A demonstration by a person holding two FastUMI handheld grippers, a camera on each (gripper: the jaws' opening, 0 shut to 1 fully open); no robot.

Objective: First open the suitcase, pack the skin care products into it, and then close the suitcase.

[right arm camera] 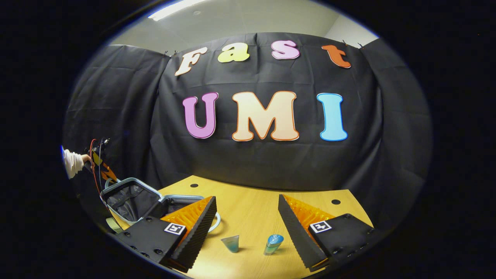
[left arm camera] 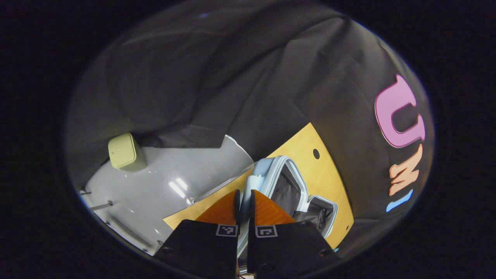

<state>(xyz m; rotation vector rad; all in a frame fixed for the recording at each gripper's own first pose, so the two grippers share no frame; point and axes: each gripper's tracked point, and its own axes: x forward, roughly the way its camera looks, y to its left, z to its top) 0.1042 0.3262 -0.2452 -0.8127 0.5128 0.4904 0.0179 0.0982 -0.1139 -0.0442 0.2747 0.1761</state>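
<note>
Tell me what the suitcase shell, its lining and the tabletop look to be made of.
Suitcase shell: probably hard plastic, pale blue and smooth, judging by its rigid rounded rim. Lining: dark fabric, likely woven; it sags and wrinkles inside the raised lid. Table: looks like wood or wood-look laminate, light tan, matte, with faint grain and round drilled holes; which of the two cannot be told.

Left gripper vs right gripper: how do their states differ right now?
1. Jaws: the left gripper is nearly closed on the raised suitcase lid; the right gripper is wide open and empty.
2. Place: the left gripper is at the lid's edge, holding the suitcase open; the right gripper hovers over the table, two small bottles between its fingers.
Shared: both point at task items.
</note>
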